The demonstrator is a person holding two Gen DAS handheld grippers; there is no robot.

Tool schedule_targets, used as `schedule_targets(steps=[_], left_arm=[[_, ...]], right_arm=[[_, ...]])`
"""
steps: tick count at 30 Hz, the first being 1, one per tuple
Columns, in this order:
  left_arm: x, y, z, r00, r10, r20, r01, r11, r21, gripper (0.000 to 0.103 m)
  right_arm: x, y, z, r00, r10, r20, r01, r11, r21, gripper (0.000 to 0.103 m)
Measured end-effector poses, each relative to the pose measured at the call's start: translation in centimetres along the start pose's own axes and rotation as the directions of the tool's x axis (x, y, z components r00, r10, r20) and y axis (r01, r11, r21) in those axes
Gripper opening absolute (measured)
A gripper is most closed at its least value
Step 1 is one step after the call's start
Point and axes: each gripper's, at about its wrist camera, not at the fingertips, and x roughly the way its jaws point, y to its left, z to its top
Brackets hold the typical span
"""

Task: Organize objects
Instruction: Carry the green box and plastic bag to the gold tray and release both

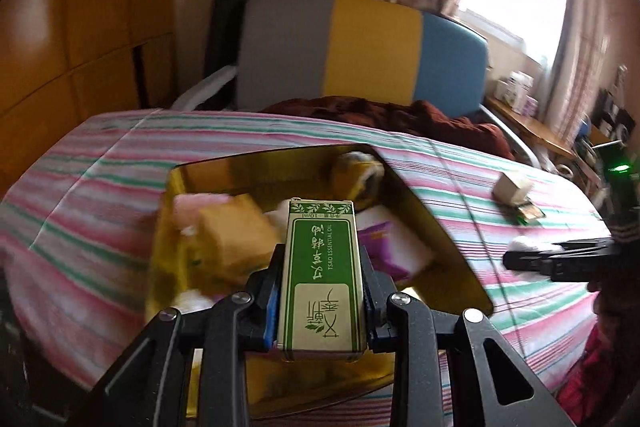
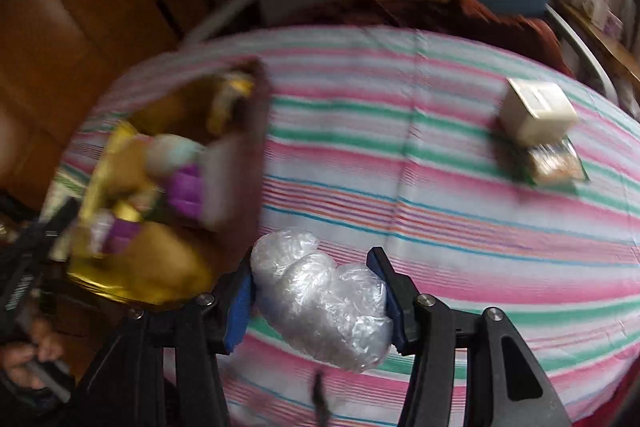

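Carrying two more items toward the gold box (image 1: 420, 195), already part-filled: left tool (image 1: 320, 291) pinches a green essential-oil carton (image 1: 320, 267) over it, right tool (image 2: 316, 295) pinches crumpled plastic wrap (image 2: 324, 307), while a white box (image 2: 536, 111) and flat packet (image 2: 556, 163) wait at 2 o'clock on the striped surface (image 2: 400, 147).

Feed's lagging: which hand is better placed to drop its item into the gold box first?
Left. Its tongs hold the green carton right over the gold box; the right tongs' plastic wad is over the striped cloth, beside it.
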Motion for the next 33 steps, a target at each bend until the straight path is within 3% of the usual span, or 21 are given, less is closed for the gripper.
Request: schedule_targets(steps=[3,7,14,23,26,27,30,33], left_arm=[[-0.9,1.7,-0.6,1.0,0.019,0.003,-0.019,1.0,-0.02,0.031],[-1.1,3.0,-1.9,0.999,0.022,-0.026,-0.023,0.999,-0.037,0.031],[0.0,2.9,-2.4,0.998,0.019,-0.057,-0.021,0.999,-0.033,0.031],[1.6,1.5,-2.2,0.996,0.01,-0.085,-0.01,1.0,0.001,0.031],[1.8,1.4,-2.2,0.996,0.016,-0.086,-0.016,1.0,0.006,0.031],[1.8,1.3,-2.2,0.996,0.018,-0.085,-0.018,1.0,0.01,0.032],[1.7,1.1,-2.1,0.997,0.026,-0.078,-0.024,0.999,0.021,0.055],[1.2,0.9,-1.9,0.998,0.021,-0.06,-0.019,0.999,0.025,0.057]], right_arm=[[-0.2,3.3,0.9,0.996,0.085,0.031,-0.083,0.995,-0.061,0.054],[0.8,6.8,0.7,0.993,0.113,0.02,-0.108,0.981,-0.159,0.054],[4.0,8.8,1.0,0.999,0.05,-0.007,-0.051,0.97,-0.238,0.057],[6.4,8.4,0.8,0.999,0.021,-0.042,-0.03,0.977,-0.212,0.06],[6.5,8.4,0.7,0.999,0.022,-0.045,-0.031,0.977,-0.211,0.069],[6.4,8.4,0.7,0.999,0.027,-0.043,-0.036,0.977,-0.211,0.074],[5.9,8.5,0.6,0.998,0.049,-0.035,-0.055,0.976,-0.213,0.08],[5.7,8.5,0.5,0.998,0.051,-0.031,-0.057,0.977,-0.208,0.08]])
